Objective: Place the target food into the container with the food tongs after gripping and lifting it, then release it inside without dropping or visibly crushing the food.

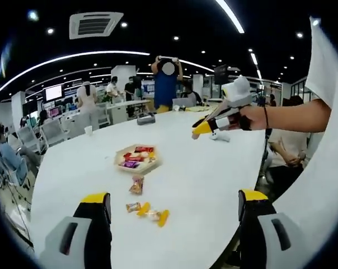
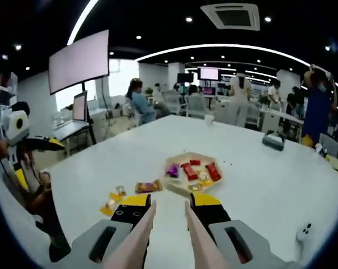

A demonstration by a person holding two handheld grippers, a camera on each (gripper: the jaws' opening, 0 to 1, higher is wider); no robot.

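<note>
We see our left gripper [image 1: 174, 208] as grey bodies with black jaws capped in yellow. Our right gripper [image 2: 169, 206] matches, with pale tongs [image 2: 168, 238] between. A white sleeve [image 1: 325, 73] and dark wristband [image 1: 266, 115] show at two o'clock.

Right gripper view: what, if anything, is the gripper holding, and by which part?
The right gripper holds the food tongs, fingers against the outsides of both arms; the tips are empty.

No text, label or number can be read anywhere.
</note>
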